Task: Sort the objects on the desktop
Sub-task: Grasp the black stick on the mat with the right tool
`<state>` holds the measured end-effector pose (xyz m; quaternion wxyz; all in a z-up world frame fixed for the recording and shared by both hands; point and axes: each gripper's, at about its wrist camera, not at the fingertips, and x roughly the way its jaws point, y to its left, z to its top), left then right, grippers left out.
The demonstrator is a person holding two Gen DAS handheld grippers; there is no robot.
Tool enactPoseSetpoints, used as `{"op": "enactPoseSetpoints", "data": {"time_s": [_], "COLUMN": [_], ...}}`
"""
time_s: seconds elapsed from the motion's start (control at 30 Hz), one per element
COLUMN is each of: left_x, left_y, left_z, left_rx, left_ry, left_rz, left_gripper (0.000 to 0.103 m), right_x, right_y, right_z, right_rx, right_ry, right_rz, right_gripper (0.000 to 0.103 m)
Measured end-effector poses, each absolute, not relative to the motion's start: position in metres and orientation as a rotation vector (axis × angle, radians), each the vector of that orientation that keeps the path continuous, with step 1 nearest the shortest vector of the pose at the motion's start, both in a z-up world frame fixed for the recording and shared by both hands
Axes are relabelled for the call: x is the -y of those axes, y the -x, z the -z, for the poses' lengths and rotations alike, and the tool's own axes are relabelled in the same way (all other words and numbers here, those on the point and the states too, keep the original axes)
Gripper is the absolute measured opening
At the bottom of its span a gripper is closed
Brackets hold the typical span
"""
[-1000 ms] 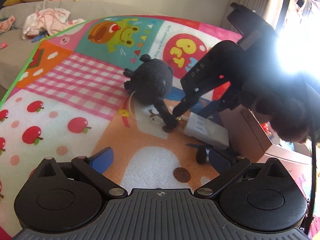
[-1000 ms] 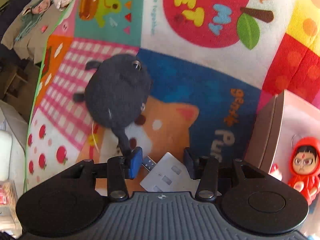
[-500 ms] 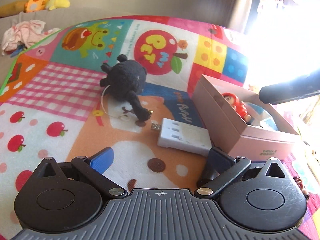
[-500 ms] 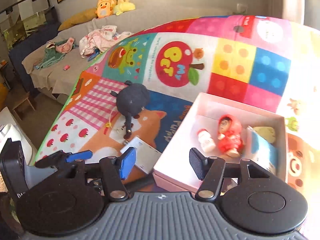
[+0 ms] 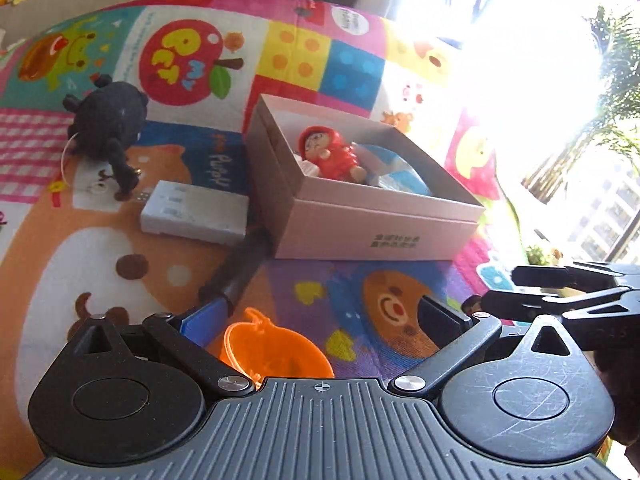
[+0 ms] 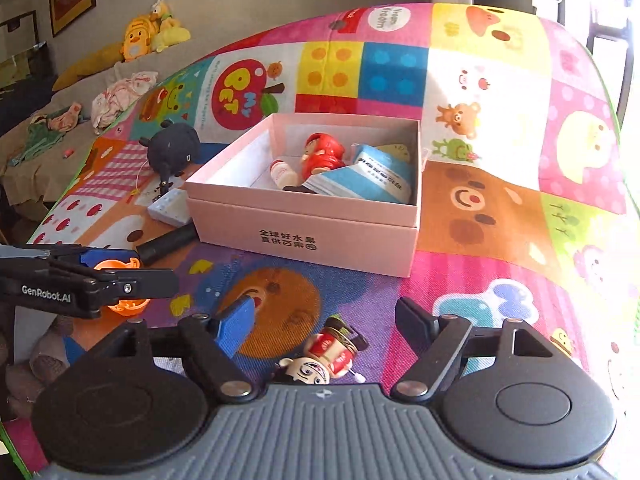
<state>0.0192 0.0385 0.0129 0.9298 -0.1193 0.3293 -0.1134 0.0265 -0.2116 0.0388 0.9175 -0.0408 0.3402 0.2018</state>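
The pink box (image 6: 304, 216) sits in the middle of the play mat (image 6: 500, 216), open on top so toys can drop in. It looks like stiff card with flat sides and sharp corners. Inside lie a shiny red doll (image 6: 322, 154), a small white bottle (image 6: 282, 171) and a soft blue pack (image 6: 368, 180). More things wait on the mat. A little doll (image 6: 324, 356) with a round head lies near, right in front of the right gripper (image 6: 326, 322). Its jaws have just been opening and now stand wide with nothing pinched between them, so I think this doll gets picked up next. An orange cup (image 5: 272, 354), smooth and see-through like plastic, sits just in front of the left gripper (image 5: 320, 316), whose jaws are wide apart and empty too. To the left of the box lie a flat white block (image 5: 194, 212) with a metal plug, a dark round tube (image 5: 240, 268), and farther off a fuzzy black plush (image 5: 106, 120). Both grippers tip down toward the mat, ready to grab.
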Motion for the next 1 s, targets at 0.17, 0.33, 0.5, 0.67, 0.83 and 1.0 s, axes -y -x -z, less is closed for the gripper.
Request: {"op": "enactPoseSetpoints", "data": {"time_s": [0.17, 0.33, 0.5, 0.67, 0.83, 1.0], "left_x": [-0.038, -0.046, -0.027, -0.001, 0.004, -0.015], "left_y": [-0.027, -0.041, -0.032, -0.024, -0.015, 0.005], "left_z": [-0.017, -0.009, -0.015, -0.022, -0.036, -0.047], "left_rx": [-0.671, -0.713, -0.725, -0.697, -0.674, -0.603], "left_ry": [0.192, 0.177, 0.223, 0.214, 0.144, -0.01], "left_rz": [0.085, 0.075, 0.307, 0.457, 0.382, 0.146], "left_gripper": [0.103, 0.103, 0.103, 0.103, 0.103, 0.103], "right_x": [0.231, 0.236, 0.244, 0.25, 0.242, 0.201], "right_y": [-0.012, -0.008, -0.011, -0.012, -0.011, -0.018], "right_z": [-0.036, -0.023, -0.018, -0.018, -0.025, -0.034], "right_rx": [-0.652, -0.656, -0.65, -0.64, -0.622, -0.643], "right_ry": [0.058, 0.02, -0.03, -0.047, -0.026, 0.076], "right_rz": [-0.38, -0.393, -0.366, -0.332, -0.358, -0.494], "right_gripper": [0.089, 0.092, 0.093, 0.094, 0.094, 0.058]}}
